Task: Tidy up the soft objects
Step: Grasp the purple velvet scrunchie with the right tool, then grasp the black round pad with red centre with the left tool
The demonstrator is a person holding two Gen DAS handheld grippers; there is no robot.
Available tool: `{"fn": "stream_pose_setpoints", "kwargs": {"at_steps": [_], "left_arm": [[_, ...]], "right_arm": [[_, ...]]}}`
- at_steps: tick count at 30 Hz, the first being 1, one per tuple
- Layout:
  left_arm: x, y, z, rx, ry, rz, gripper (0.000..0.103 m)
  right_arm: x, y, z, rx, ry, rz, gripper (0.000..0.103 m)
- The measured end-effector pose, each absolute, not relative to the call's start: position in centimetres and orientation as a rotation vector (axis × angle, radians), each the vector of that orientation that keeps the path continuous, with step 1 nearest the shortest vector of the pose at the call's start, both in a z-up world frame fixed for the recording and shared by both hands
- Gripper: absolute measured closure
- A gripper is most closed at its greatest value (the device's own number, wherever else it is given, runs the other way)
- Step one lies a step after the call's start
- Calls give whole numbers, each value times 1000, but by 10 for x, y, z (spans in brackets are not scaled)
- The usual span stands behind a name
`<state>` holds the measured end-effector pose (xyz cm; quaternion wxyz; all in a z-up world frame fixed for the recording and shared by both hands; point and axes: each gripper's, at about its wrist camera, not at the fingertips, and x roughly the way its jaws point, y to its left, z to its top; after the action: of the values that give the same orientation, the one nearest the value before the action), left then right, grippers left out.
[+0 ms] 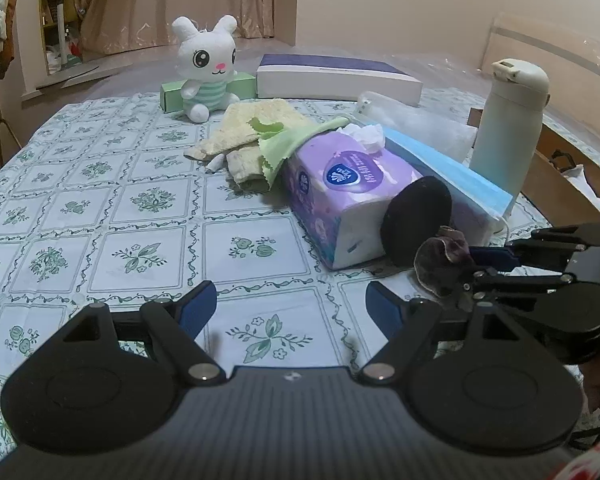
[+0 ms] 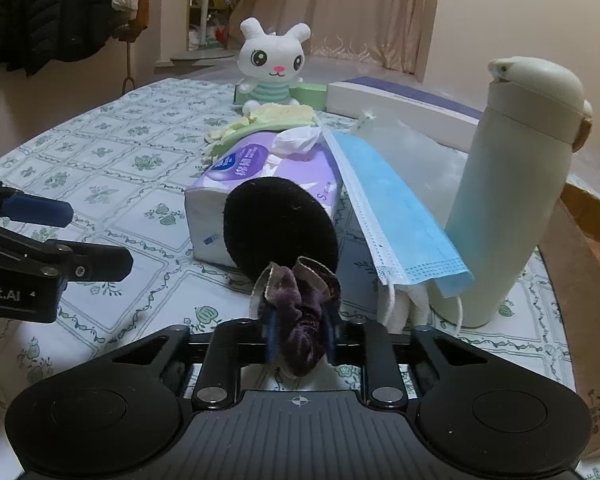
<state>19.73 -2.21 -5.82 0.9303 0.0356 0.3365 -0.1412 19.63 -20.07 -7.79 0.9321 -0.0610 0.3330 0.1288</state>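
My right gripper (image 2: pixel 299 340) is shut on a dark purple velvet scrunchie (image 2: pixel 300 320), low over the tablecloth; the same scrunchie (image 1: pixel 444 260) shows at the right of the left wrist view. Just beyond it a black round pad (image 2: pixel 280 228) leans on a purple tissue pack (image 2: pixel 272 168). A blue face mask (image 2: pixel 396 220) lies against the pack's right side. Yellow and green cloths (image 1: pixel 256 136) lie behind the pack, and a white plush bunny (image 1: pixel 208 64) sits further back. My left gripper (image 1: pixel 292 312) stands open over bare tablecloth, nothing between its fingers.
A tall pale thermos (image 2: pixel 512 200) stands upright to the right of the mask. A white and blue flat box (image 1: pixel 336 76) and a green box (image 1: pixel 172 96) lie at the table's far side. A wooden chair back (image 2: pixel 588 256) is at the right edge.
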Motion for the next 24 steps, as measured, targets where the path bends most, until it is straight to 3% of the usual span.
{"fn": "stream_pose_setpoints", "kwargs": {"at_steps": [24], "left_arm": [[208,-76,-74,246,676,-441,25]], "right_arm": [[148,-247,-56,-44,674,234,84]]}}
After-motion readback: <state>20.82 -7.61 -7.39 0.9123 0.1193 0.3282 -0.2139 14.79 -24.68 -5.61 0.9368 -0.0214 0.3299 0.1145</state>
